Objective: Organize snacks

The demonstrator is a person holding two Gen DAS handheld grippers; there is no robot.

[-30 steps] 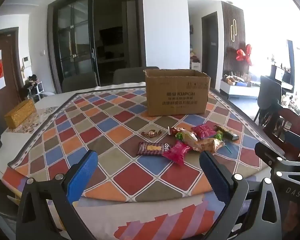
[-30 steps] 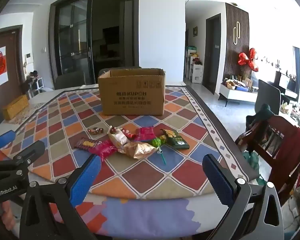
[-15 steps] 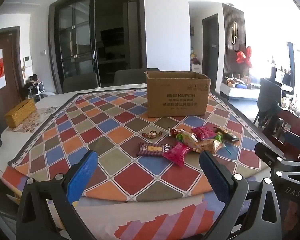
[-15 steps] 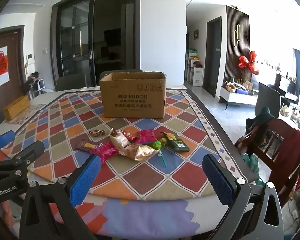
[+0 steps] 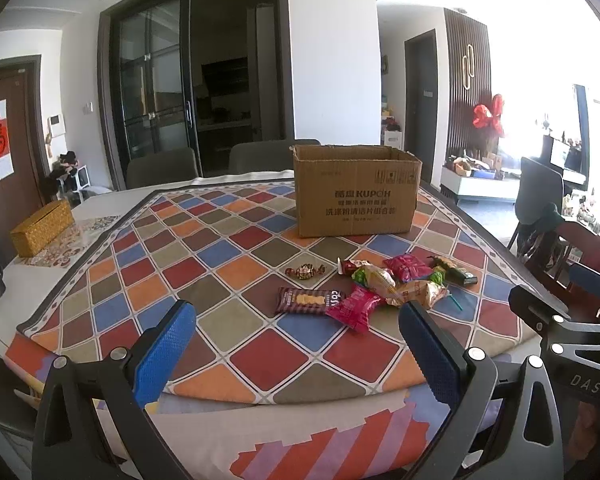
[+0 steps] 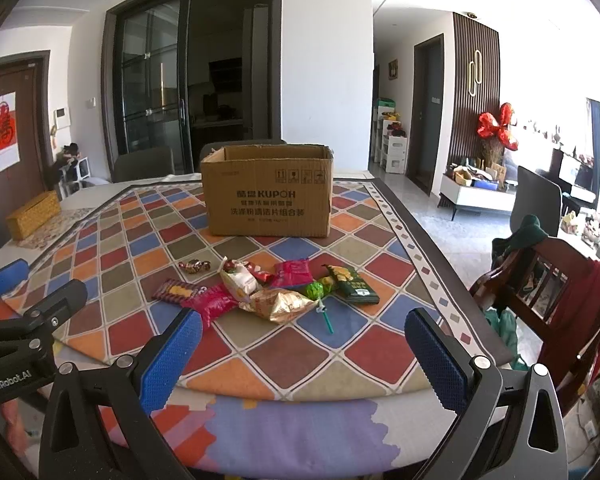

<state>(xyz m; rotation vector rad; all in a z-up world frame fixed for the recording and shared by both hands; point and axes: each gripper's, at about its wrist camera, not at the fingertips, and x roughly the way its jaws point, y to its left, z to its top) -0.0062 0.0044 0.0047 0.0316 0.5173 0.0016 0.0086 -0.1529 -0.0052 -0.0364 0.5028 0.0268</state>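
Left wrist view: the left gripper [image 5: 296, 344] hangs over the near edge of the table, jaws spread wide, nothing between the blue pads.
Right wrist view: the right gripper [image 6: 302, 350] is likewise spread wide and empty, short of the snacks.
Landmark: the cardboard box [image 5: 356, 192], open at the top, standing upright on the checked cloth [image 5: 236, 248].
Snack pile: in front of the box, on the side toward both grippers, well apart from its front wall; the wrappers touch or overlap one another.
Nearest to the left gripper: the brown biscuit bar [image 5: 310, 300] at the pile's left end, farther from the box than most of the pile, its long axis running left to right across the gripper's line of approach; the pink packet [image 5: 354, 307] touches its right end.
Nearest to the right gripper: the gold crinkled bag [image 6: 280, 304] and the green lollipop [image 6: 318, 296], whose stick points away from the box toward the gripper.
Lone piece: a small twisted candy [image 5: 305, 271] lies alone, closer to the box than the bar.
Judgement: the bar seems the left gripper's natural first pick, straight ahead; the jaws would probably need turning to close across its short width.
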